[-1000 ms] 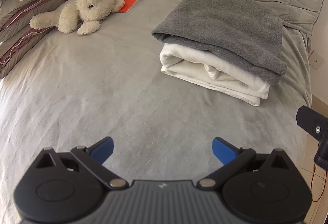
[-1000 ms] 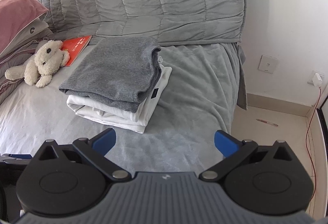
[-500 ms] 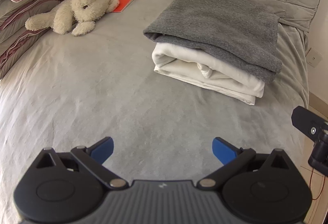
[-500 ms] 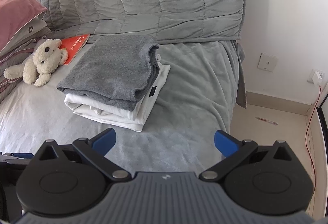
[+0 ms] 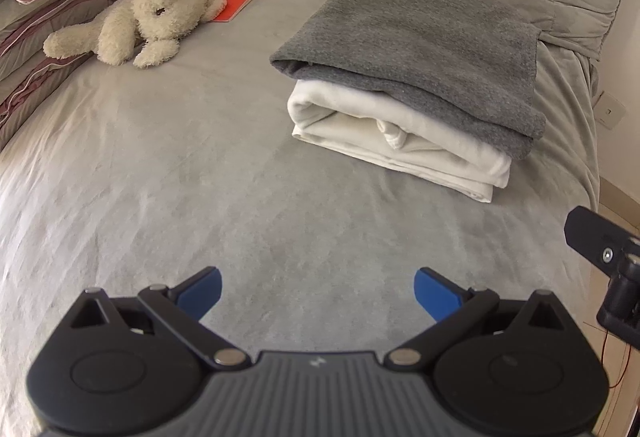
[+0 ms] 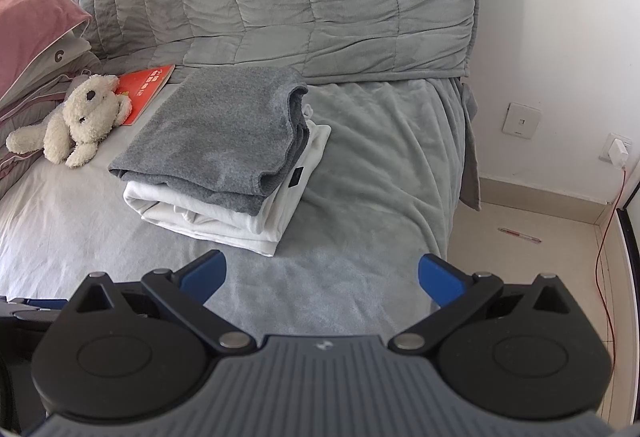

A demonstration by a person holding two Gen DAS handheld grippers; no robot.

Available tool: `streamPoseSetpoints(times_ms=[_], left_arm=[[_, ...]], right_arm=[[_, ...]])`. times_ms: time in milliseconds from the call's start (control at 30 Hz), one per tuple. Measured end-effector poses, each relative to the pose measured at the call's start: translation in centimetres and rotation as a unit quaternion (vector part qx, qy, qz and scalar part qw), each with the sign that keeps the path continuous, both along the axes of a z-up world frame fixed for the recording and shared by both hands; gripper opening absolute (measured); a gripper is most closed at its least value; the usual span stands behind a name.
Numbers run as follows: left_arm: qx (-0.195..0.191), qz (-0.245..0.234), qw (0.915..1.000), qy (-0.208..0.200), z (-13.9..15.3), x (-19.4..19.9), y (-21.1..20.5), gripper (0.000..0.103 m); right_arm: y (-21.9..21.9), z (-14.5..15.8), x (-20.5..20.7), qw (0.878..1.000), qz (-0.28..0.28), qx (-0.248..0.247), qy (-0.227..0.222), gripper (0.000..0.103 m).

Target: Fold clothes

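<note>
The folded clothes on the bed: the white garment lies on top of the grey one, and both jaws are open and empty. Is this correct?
Not quite. The order is reversed: the grey garment lies on top of the white garment, as the right wrist view shows. The rest holds: the left gripper and right gripper have open, empty jaws.

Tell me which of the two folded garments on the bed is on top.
The grey fleece garment is on top; the white cotton garment lies beneath it, directly on the bed.

Each black gripper (image 5: 316, 291) has blue fingertips (image 5: 200, 289), ribbed grey housing.
</note>
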State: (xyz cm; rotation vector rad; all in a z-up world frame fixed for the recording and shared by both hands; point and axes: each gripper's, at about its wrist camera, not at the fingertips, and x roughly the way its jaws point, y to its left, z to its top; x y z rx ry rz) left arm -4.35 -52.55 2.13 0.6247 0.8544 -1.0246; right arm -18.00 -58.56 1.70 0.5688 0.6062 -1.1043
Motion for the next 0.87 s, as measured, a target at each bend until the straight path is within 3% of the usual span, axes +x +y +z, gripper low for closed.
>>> streamPoseSetpoints(times_ms=[300, 867], left_arm=[[0.003, 0.006, 1.0, 0.001, 0.1, -0.1, 0.5, 0.102], [-0.021, 0.06, 0.9978, 0.019, 2.7, -0.8, 6.2, 0.102]], right_arm=[[0.1, 0.2, 0.1, 1.0, 0.003, -0.005, 0.005, 0.103], [1.1, 2.4, -0.7, 1.0, 0.019, -0.024, -0.005, 0.103]])
